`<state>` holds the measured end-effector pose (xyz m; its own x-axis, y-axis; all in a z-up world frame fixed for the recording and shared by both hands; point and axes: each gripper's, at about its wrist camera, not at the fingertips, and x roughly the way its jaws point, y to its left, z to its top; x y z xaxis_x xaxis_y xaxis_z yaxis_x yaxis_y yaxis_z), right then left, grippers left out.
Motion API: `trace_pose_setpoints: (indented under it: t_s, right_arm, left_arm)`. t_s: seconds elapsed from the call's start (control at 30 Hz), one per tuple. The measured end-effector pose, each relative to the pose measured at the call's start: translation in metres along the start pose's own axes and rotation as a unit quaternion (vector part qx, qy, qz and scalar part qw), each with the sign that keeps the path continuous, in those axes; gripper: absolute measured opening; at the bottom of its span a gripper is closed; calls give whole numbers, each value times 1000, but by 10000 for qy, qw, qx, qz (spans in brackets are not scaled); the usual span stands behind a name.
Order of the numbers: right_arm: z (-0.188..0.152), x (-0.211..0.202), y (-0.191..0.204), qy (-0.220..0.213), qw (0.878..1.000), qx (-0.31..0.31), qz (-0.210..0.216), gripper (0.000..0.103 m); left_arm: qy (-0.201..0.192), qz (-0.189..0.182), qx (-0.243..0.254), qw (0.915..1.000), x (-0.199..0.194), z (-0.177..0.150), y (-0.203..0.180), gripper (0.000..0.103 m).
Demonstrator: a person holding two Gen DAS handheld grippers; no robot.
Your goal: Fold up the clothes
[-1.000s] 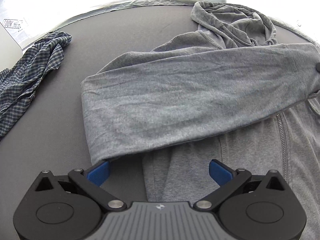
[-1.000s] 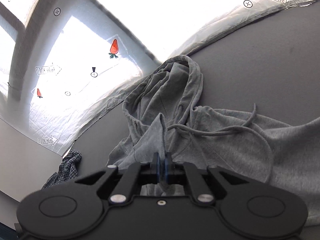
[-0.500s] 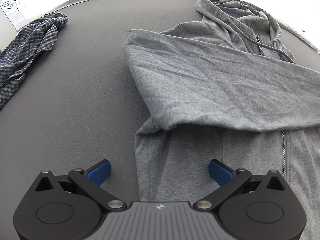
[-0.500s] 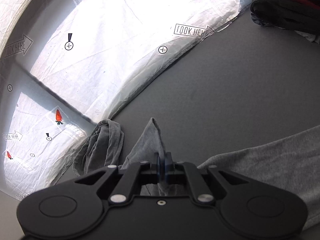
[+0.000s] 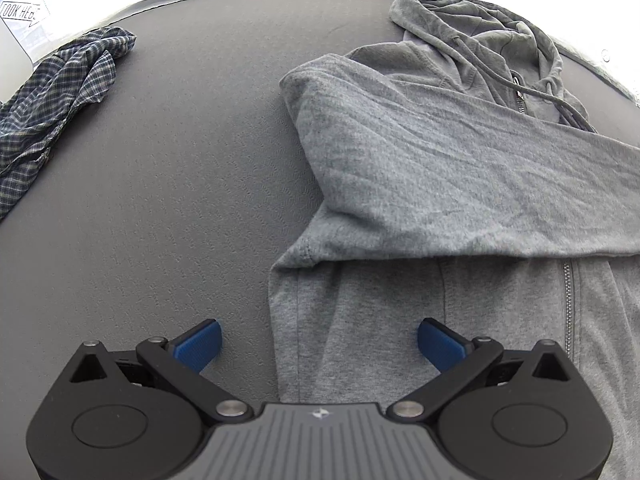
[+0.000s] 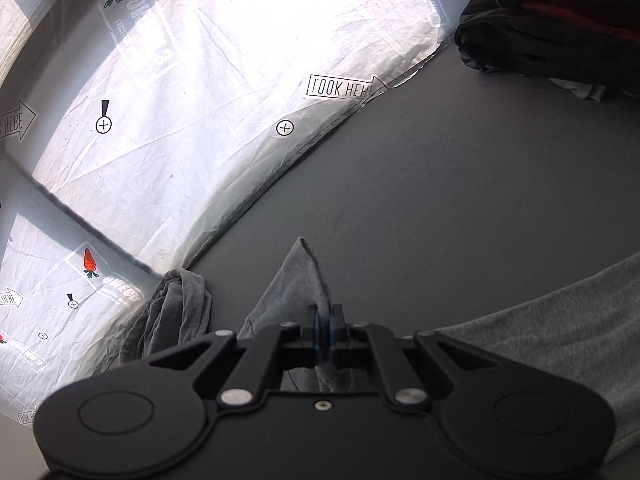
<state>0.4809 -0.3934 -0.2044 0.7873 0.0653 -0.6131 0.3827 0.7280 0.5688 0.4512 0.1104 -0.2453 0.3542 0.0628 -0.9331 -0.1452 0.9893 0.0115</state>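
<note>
A grey zip hoodie (image 5: 420, 320) lies on the dark grey table (image 5: 168, 200). One sleeve (image 5: 440, 168) is folded across its chest, and the hood (image 5: 480, 28) lies at the far side. My left gripper (image 5: 319, 345) is open and empty, its blue pads straddling the hoodie's left edge near the hem. My right gripper (image 6: 325, 330) is shut on a pinched point of the hoodie's grey fabric (image 6: 298, 284), held above the table. The hood (image 6: 176, 312) shows bunched to the left, and more of the hoodie (image 6: 552, 344) lies at the right.
A blue checked shirt (image 5: 52, 100) lies crumpled at the table's far left. A stack of dark folded clothes (image 6: 560, 20) sits at the far right corner. White crinkled sheeting with printed marks (image 6: 240, 100) borders the table's far edge.
The folded sleeve's end has swung right, away from the left gripper. My right gripper has moved right with the pinched fabric; the hood has dropped to its left and the dark stack has come into view.
</note>
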Motion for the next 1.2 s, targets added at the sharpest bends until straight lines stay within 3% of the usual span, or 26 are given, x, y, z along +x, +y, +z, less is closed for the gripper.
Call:
trace_pose_setpoints:
  t_s: [0.5,1.07,1.2]
  right_arm:
    - [13,-10,-30,-282,9986,159,-406,5]
    - [-3,11,-62,82,9946,594,-844,9]
    - [-6,15,-70,118,9933,727,-889,12]
  left_arm:
    - [-26,-1,-8,10000,1,-1,-1,103]
    - [-55,-25,49,10000,0,0,3,103]
    - [-215,169,232,9994,-6,6,2,103]
